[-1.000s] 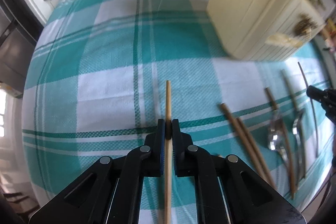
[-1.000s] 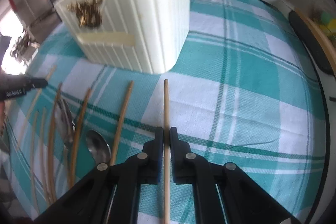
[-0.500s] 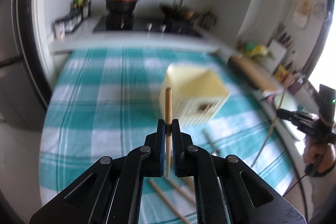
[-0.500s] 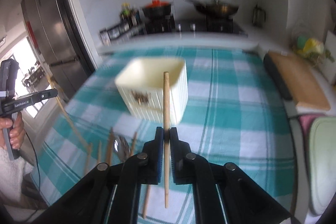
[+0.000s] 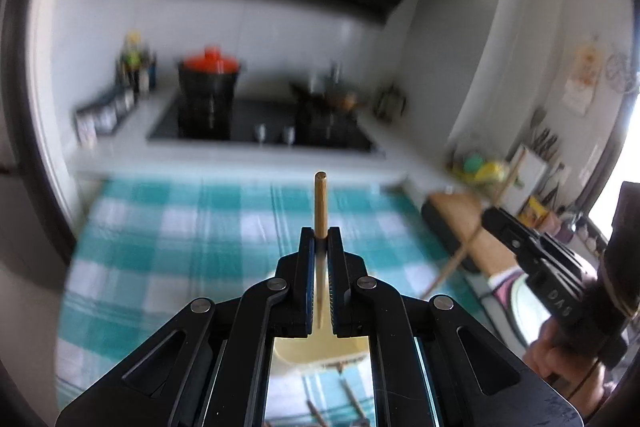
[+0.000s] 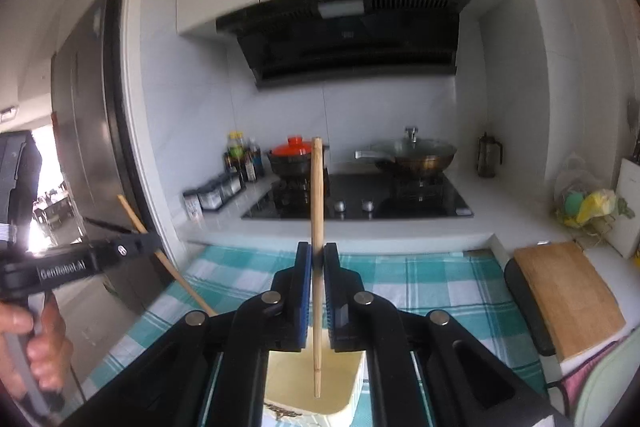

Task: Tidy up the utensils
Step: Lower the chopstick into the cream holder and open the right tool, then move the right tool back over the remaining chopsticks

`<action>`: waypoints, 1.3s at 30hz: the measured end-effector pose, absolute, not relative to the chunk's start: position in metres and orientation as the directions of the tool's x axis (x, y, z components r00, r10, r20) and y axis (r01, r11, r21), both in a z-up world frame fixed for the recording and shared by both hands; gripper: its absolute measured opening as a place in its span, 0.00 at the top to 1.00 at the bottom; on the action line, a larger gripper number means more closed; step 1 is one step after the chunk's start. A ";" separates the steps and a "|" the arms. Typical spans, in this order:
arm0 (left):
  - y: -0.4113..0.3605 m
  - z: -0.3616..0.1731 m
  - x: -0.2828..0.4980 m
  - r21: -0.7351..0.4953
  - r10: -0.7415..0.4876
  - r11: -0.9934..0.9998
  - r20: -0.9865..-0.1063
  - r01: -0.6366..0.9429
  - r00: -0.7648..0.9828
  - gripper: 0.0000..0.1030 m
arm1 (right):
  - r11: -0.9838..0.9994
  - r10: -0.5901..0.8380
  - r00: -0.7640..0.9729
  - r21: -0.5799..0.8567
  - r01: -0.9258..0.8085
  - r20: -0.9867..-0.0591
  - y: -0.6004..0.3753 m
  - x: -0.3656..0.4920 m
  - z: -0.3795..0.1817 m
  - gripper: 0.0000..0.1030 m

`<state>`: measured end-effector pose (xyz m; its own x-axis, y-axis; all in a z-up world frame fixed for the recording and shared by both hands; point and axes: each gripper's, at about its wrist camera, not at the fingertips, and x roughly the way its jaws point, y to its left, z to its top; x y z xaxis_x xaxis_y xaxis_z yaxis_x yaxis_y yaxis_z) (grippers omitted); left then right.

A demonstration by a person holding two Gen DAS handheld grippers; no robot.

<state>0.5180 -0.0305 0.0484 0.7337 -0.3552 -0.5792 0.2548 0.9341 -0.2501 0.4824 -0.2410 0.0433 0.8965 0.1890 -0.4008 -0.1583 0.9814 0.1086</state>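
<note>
Each claw pinches chopstick upright, above holder.

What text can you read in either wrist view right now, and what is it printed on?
"GenRobot.AI": side of the left gripper, seen in the right wrist view.
"DAS": body of the right gripper in the left wrist view; blurred, uncertain.
Range hood marking and condiment jars labels: too small to read.

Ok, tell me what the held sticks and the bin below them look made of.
Chopstick in the left gripper: chopstick looks like bamboo or wood, tan and matte. The right gripper holds another chopstick with the same look. Utensil holder: probably cream plastic, smooth and faintly glossy.
</note>
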 end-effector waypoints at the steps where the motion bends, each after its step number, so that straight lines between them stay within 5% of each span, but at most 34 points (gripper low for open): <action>1: -0.033 0.033 0.527 -0.253 -0.353 0.935 -0.617 0.248 0.703 0.96 | 0.981 0.194 0.877 0.115 -0.159 -0.440 -0.240 0.493 0.031 0.94; 9: -0.043 -0.028 0.548 -0.232 -0.328 0.944 -0.741 0.234 0.585 0.95 | 0.971 0.235 0.712 0.187 -0.147 -0.662 -0.240 0.539 -0.042 0.93; 11: -0.042 -0.031 0.545 -0.234 -0.322 0.946 -0.745 0.223 0.584 0.88 | 0.970 0.238 0.694 0.204 -0.133 -0.679 -0.242 0.538 -0.053 0.90; 13: -0.040 -0.028 0.539 -0.238 -0.328 0.944 -0.740 0.228 0.587 0.52 | 0.968 0.239 0.700 0.221 -0.118 -0.673 -0.244 0.533 -0.049 0.80; 15: -0.034 -0.020 0.523 -0.223 -0.318 0.948 -0.718 0.228 0.619 0.31 | 0.968 0.235 0.722 0.223 -0.114 -0.651 -0.250 0.518 -0.042 0.67; 21: -0.005 -0.019 0.449 -0.155 -0.299 0.951 -0.692 0.268 0.657 0.04 | 0.977 0.211 0.747 0.154 -0.147 -0.630 -0.261 0.446 -0.024 0.50; 30: 0.027 -0.126 0.316 -0.072 -0.170 0.981 -0.769 0.180 0.616 0.04 | 0.989 0.138 0.676 0.062 -0.135 -0.724 -0.282 0.313 -0.120 0.46; 39: 0.047 -0.188 0.275 -0.091 -0.082 0.996 -0.828 0.012 0.555 0.01 | 0.999 -0.007 0.606 -0.035 -0.034 -0.796 -0.286 0.241 -0.217 0.46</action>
<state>0.2745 0.0465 -0.1884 0.5548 -0.0825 -0.8279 0.0125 0.9958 -0.0909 0.2412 -0.2859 -0.2172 0.6056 -0.0071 -0.7957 -0.0339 0.9988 -0.0347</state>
